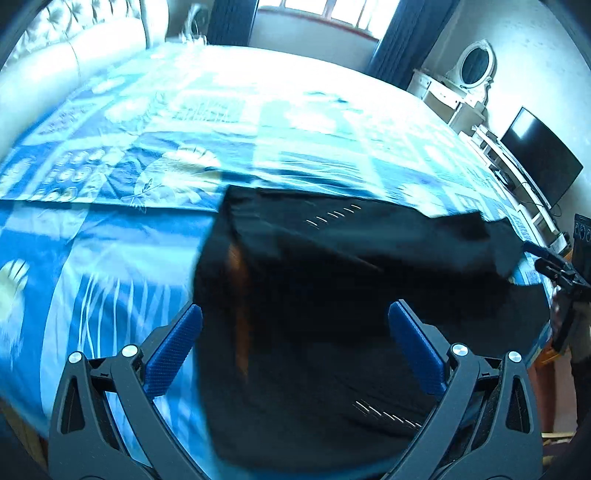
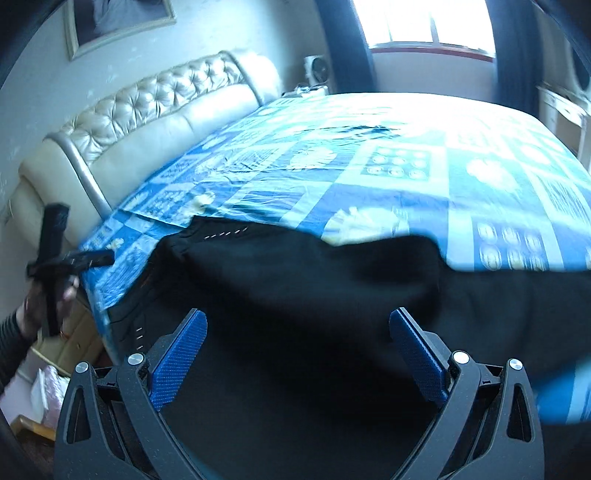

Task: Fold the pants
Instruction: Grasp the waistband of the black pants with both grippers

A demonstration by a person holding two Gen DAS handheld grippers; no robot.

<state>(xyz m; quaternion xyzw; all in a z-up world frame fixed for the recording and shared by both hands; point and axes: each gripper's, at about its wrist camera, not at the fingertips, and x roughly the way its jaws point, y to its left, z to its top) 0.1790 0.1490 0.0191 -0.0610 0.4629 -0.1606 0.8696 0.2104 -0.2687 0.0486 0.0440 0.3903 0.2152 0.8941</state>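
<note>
Black pants lie on the near part of a bed, their waistband end at the left with small white stitch marks, one layer folded over the other. My left gripper hovers above the waist end, jaws wide apart, nothing between the blue pads. In the right wrist view the same pants spread across the lower frame, and my right gripper is open above them. The other gripper shows at the far left there, held by a hand. In the left wrist view the right gripper shows at the right edge.
The blue patterned bedspread covers a wide bed with a cream tufted headboard. A television and white dresser with an oval mirror stand past the bed's right side. A window with dark curtains is at the far end.
</note>
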